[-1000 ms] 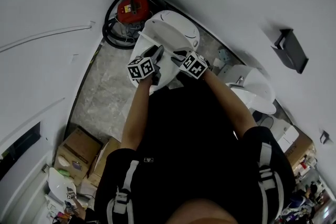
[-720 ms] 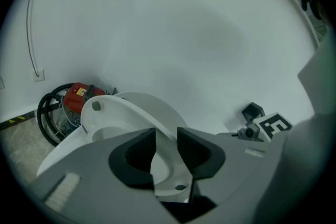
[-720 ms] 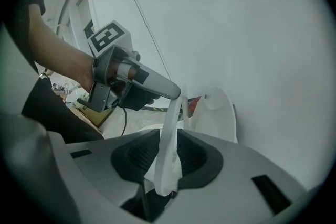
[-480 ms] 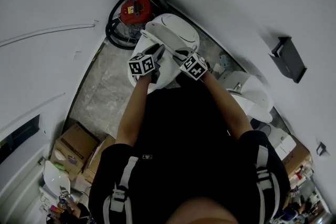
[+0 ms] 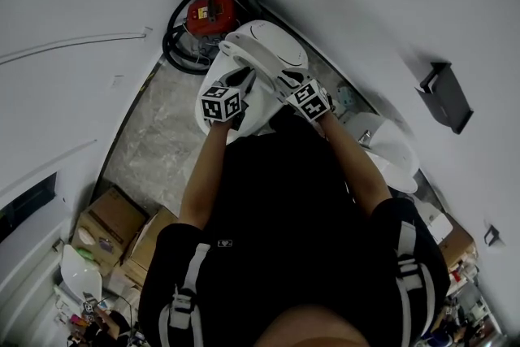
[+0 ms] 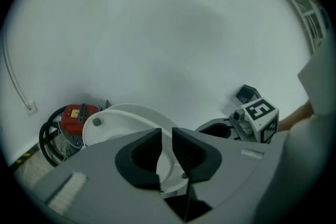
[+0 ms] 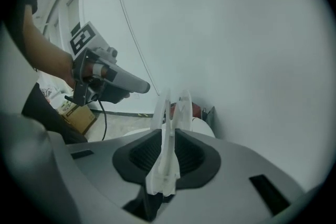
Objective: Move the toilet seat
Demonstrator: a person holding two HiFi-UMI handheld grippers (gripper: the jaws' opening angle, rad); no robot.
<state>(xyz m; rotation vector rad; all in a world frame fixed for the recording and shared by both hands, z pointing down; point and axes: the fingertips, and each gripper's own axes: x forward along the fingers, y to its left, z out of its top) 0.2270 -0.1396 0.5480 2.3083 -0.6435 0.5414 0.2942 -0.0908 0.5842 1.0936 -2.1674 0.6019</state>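
Fingers (image 7: 143,159) of my right gripper (image 7: 168,135) are clamped on the toilet seat (image 7: 165,173), w/ its thin white edge running up btwn the pads. They've just been squeezing in a bit more, so that grip is firming up. My left gripper (image 6: 166,135) is the bigger change: its jaws have just been closing a lot and now stand only a narrow slit apart. White plastic of the toilet shows thru the slit, but I can't see either pad pressing on it, so I count that side as not gripping yet. In the head view, vs a sec ago, the right gripper has slid toward the picture's right. The seat now reads as a broader white band tilted off the bowl (image 5: 253,116), not the thin line it was. The left gripper has barely shifted and sits at the seat's left side, just over the bowl. So the seat looks partway up: back end by the tank (image 5: 272,41), near edge in my right fingers, neither flat nor leaning on the tank yet. My read is the move is under way and carried by the right side alone, w/ the left coming in as a 2nd, steadying hold. Main risk IMO is that thin rim slipping out of one pinch, so the left should bite before I swing further. The red vacuum (image 5: 210,12) by the wall is well apart from the seat.
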